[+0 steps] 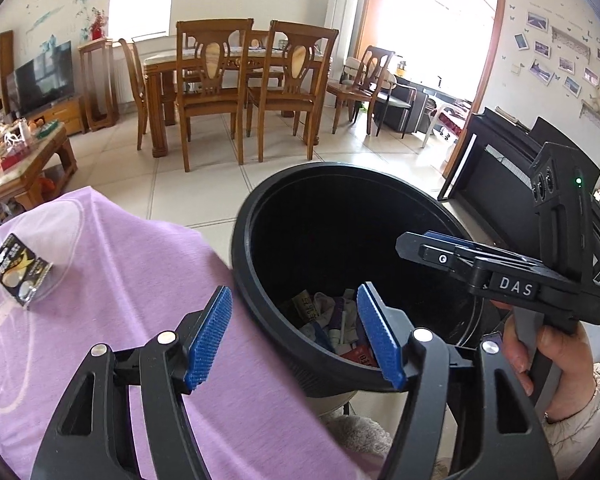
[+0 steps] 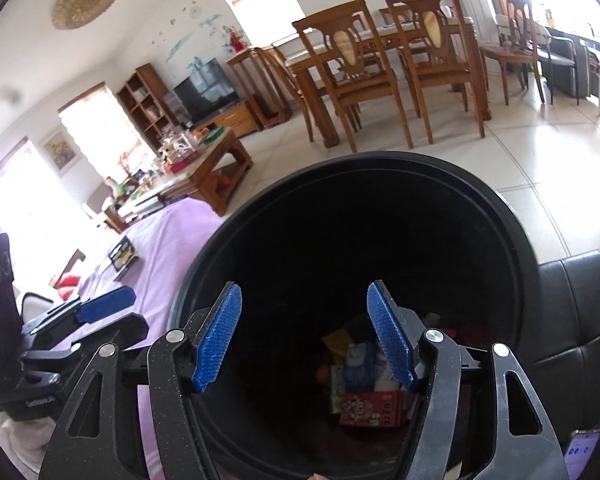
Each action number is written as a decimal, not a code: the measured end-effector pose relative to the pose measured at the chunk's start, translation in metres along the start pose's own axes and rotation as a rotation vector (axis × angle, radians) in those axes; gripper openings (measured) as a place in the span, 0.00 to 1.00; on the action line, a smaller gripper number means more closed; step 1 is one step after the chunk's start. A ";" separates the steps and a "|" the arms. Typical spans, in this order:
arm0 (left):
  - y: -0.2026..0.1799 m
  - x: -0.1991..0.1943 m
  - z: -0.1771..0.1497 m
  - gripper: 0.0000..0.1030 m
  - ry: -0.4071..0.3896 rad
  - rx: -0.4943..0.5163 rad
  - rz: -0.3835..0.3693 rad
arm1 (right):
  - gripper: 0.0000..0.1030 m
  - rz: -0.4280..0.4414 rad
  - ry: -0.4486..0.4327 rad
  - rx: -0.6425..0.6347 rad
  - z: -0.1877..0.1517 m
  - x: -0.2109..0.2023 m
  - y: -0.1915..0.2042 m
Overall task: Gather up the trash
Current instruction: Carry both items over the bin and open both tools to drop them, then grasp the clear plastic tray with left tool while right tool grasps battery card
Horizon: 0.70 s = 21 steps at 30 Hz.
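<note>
A round black trash bin (image 1: 260, 216) stands beside the purple-covered surface (image 1: 132, 288); it fills the right wrist view (image 2: 512, 240). Wrappers, paper and a red box (image 2: 370, 408) lie at its bottom, also seen in the left wrist view (image 1: 332, 320). My left gripper (image 1: 296, 336) is open and empty, over the bin's near-left rim. My right gripper (image 2: 304, 336) is open and empty, held over the bin's mouth; it shows in the left wrist view (image 1: 432, 248) at the bin's right. A black and yellow blister pack (image 1: 18, 276) lies on the purple cloth at far left, also in the right wrist view (image 2: 122, 258).
A wooden coffee table (image 1: 28, 160) with clutter stands to the left. A dining table with chairs (image 1: 240, 80) is across the tiled floor. A black piano (image 1: 508, 172) is at the right. Black leather upholstery (image 2: 580, 312) lies right of the bin.
</note>
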<state>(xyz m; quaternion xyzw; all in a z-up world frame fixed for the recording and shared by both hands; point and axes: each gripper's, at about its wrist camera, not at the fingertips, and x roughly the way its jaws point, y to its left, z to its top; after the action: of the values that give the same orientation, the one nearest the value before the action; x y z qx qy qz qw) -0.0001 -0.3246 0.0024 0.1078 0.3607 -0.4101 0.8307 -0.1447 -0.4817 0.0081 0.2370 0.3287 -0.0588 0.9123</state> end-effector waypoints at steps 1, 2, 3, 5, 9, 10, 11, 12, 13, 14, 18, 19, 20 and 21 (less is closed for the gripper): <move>0.005 -0.003 -0.001 0.63 -0.003 -0.006 0.006 | 0.64 0.007 0.002 -0.005 0.001 0.002 0.006; 0.011 -0.007 -0.002 0.63 -0.008 -0.011 0.013 | 0.64 0.015 0.003 -0.013 0.001 0.003 0.014; 0.016 -0.010 -0.004 0.63 -0.012 -0.016 0.018 | 0.64 0.021 0.005 -0.022 0.001 0.005 0.021; 0.029 -0.017 -0.006 0.63 -0.021 -0.027 0.032 | 0.64 0.036 0.010 -0.045 0.003 0.011 0.041; 0.060 -0.032 -0.011 0.63 -0.038 -0.054 0.073 | 0.64 0.073 0.032 -0.089 0.005 0.029 0.084; 0.070 -0.035 -0.013 0.63 -0.041 -0.060 0.087 | 0.64 0.087 0.039 -0.100 0.006 0.034 0.096; 0.079 -0.039 -0.014 0.63 -0.045 -0.063 0.101 | 0.64 0.100 0.046 -0.111 0.006 0.040 0.107; 0.088 -0.043 -0.013 0.63 -0.047 -0.064 0.113 | 0.64 0.112 0.053 -0.120 0.007 0.045 0.116; 0.100 -0.048 -0.014 0.63 -0.051 -0.064 0.131 | 0.64 0.124 0.062 -0.132 0.007 0.051 0.128; 0.112 -0.052 -0.014 0.63 -0.054 -0.063 0.153 | 0.64 0.136 0.072 -0.143 0.008 0.058 0.140; 0.166 -0.070 -0.013 0.63 -0.066 -0.070 0.256 | 0.64 0.194 0.122 -0.167 0.006 0.086 0.185; 0.183 -0.074 -0.012 0.63 -0.068 -0.070 0.298 | 0.64 0.210 0.134 -0.168 0.007 0.092 0.193; 0.196 -0.077 -0.011 0.63 -0.068 -0.064 0.334 | 0.64 0.226 0.147 -0.169 0.008 0.100 0.203; 0.212 -0.078 -0.008 0.63 -0.060 -0.048 0.372 | 0.64 0.237 0.158 -0.169 0.009 0.109 0.213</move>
<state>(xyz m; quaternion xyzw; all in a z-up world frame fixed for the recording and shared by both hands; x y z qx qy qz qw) 0.1247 -0.1378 0.0256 0.1402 0.3193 -0.2438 0.9049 0.0012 -0.2928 0.0302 0.2002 0.3729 0.0960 0.9009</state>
